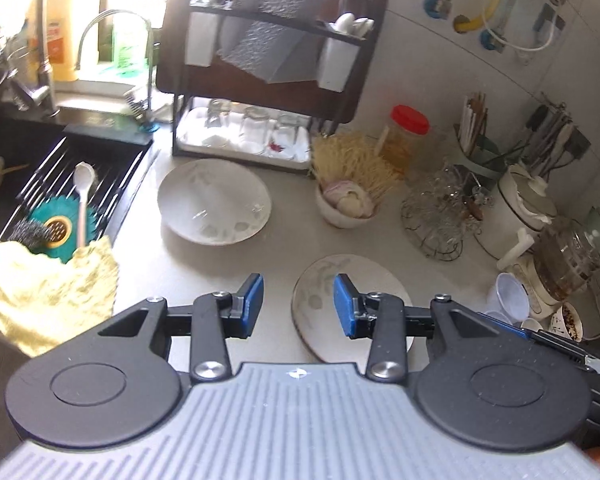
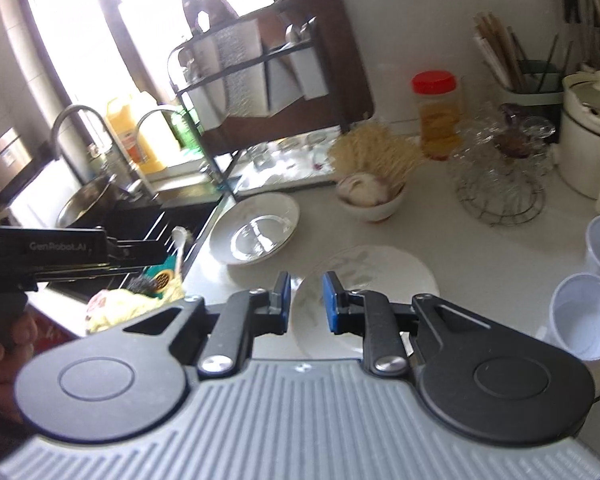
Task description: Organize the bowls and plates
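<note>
Both grippers — left [image 1: 299,305], right [image 2: 305,301] — hover open over the plate [image 2: 376,268]. The bowl [image 1: 214,201] sits beyond, empty.

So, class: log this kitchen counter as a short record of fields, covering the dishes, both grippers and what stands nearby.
deep plate: on counter, by sink
flat plate: on counter, nearest both grippers
small bowl: holds food, right of deep plate
left gripper: open, empty, above flat plate
right gripper: open, empty, above flat plate
rack: behind deep plate

Red-lidded jar [image 1: 407,136] by the wall, yellow cloth [image 1: 48,288] at the sink edge, plastic cups [image 2: 586,316], maybe a kettle [image 1: 524,208].
</note>
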A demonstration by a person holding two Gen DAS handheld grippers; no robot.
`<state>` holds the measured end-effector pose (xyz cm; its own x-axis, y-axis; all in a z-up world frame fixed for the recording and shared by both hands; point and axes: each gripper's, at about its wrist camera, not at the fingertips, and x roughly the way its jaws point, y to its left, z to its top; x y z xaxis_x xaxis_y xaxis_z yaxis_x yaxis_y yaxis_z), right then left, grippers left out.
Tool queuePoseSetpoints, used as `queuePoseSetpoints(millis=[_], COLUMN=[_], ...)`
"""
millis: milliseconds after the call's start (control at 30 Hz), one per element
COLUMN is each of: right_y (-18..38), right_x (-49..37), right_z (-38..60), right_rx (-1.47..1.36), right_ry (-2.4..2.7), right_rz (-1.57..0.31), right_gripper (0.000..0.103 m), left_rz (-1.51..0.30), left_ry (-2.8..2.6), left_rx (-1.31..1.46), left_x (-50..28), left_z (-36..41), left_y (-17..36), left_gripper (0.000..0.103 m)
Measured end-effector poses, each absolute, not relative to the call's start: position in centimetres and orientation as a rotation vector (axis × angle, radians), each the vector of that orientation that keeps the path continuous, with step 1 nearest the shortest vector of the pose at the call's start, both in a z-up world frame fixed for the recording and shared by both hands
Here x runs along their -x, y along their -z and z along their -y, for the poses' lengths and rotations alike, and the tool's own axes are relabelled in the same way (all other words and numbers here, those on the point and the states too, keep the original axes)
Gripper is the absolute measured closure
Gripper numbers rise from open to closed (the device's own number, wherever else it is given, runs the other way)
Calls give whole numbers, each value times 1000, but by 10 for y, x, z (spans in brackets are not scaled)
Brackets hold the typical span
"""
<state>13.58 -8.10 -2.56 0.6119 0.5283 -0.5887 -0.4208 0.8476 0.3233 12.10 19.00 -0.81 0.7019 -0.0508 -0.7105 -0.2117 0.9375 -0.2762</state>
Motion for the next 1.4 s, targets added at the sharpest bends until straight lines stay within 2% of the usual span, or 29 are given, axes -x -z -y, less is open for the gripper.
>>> queuePoseSetpoints(millis=[333, 833, 1233, 1267, 1300, 1333, 1367, 1400], right_y=[34, 53, 70, 72, 75, 77, 80, 83], right_x=[-142, -199, -251, -256, -260, -264, -269, -274], right_z=[61, 8, -29, -32, -33, -34, -36, -38], right_rx=[-142, -189, -231, -235, -246, -261, -274, -286], right_ry=[-591, -555, -498, -492, -486, -481, -476, -471], right_rz=[-792, -874, -916, -926, -934, -937, -942, -950], right_gripper=[82, 81, 80, 67, 59, 44, 37, 36], left_rz=[-830, -877, -918, -922, -927, -933, -939, -943], left_ry=[-163, -198, -157, -156, -155, -154, -153, -152], left_rx=[411, 419, 391, 391, 390, 390, 392, 396], left_x=[-109, -164, -220, -225, -230, -236, -242, -248], left_z=[-215, -282, -335, -339, -343, -346, -350, -354], left_y=[27, 54, 81, 85, 88, 91, 94, 98], left_gripper=[58, 58, 48, 46, 45, 44, 43, 43])
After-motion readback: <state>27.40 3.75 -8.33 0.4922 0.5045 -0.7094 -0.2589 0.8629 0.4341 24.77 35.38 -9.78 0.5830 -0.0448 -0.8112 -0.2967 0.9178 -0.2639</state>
